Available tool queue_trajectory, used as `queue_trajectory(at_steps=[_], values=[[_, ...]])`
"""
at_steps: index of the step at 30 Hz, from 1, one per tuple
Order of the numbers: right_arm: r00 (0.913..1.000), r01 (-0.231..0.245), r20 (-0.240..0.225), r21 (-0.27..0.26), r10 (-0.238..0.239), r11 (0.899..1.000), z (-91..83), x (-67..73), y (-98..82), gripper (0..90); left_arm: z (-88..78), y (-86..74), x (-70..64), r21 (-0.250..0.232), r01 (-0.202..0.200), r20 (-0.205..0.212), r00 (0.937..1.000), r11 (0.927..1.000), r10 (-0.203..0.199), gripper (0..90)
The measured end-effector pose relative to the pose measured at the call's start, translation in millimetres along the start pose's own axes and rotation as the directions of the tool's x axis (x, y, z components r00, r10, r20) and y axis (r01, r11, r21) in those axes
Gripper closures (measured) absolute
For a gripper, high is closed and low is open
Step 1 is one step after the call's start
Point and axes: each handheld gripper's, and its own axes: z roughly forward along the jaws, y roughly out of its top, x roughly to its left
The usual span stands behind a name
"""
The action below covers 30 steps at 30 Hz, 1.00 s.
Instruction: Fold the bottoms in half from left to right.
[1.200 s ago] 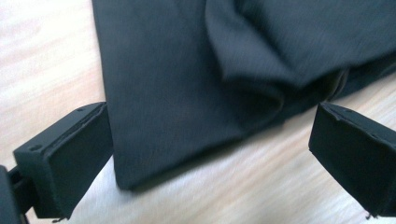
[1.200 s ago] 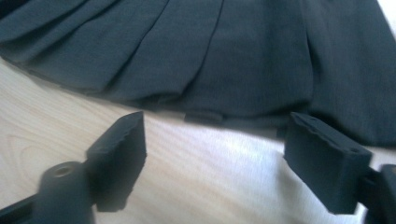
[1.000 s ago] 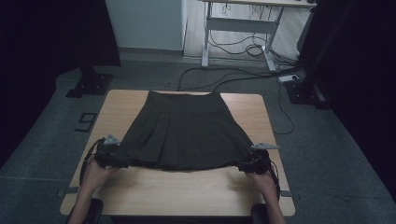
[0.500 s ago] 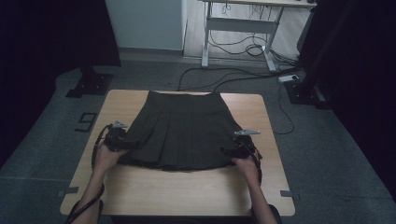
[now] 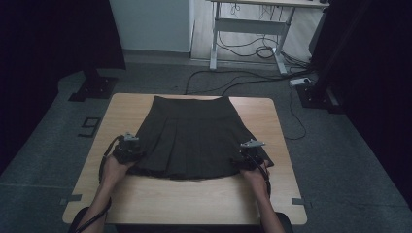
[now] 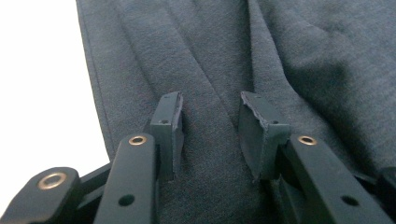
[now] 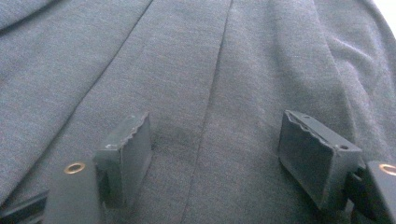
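Light wooden table (image 5: 145, 201), a dark, seemingly grey, pleated skirt (image 5: 194, 138) flat on it

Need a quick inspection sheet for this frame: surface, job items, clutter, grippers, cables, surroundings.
Surface: wooden table, bare light top at near edge.
Job's things: dark pleated skirt lying flat, waistband at the far side, hem toward the person.
Clutter: nothing seen on the table.
Grippers: left gripper open over the skirt's left edge; right gripper open over the fabric near the right edge; neither pinches cloth.
Cables: gripper cable loops by the left hand; floor cables run behind the table.
Surroundings: grey floor, desk frame beyond, dark curtains both sides.
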Motion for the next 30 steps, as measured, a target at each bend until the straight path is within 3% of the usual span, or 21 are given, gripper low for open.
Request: queue_trajectory(at_steps=[8,10,19,30], values=[[0.9998,-0.012,0.014,0.013,0.012,1.0,-17.9,-7.9,-15.7,25.9,-17.0,-21.7,-35.1,-0.003,-0.035,0.041,0.9985,0.9994,0.035,58.6],[0.9997,-0.016,0.018,0.013,0.016,1.0,-20.3,-9.1,-17.8,25.9,-19.1,-24.4,-38.7,-0.003,-0.039,0.045,0.9982,0.9992,0.039,58.3],[0.9966,-0.076,0.033,0.026,0.076,0.997,-47.3,-14.8,-38.5,24.0,-32.0,-41.9,-70.1,-0.013,-0.049,0.058,0.9971,0.9987,0.05,57.0],[0.9917,-0.096,0.088,0.026,0.093,0.995,-53.3,-31.7,-47.6,26.8,-41.3,-54.3,-121.0,-0.013,-0.11,0.123,0.9862,0.9939,0.111,53.8]])
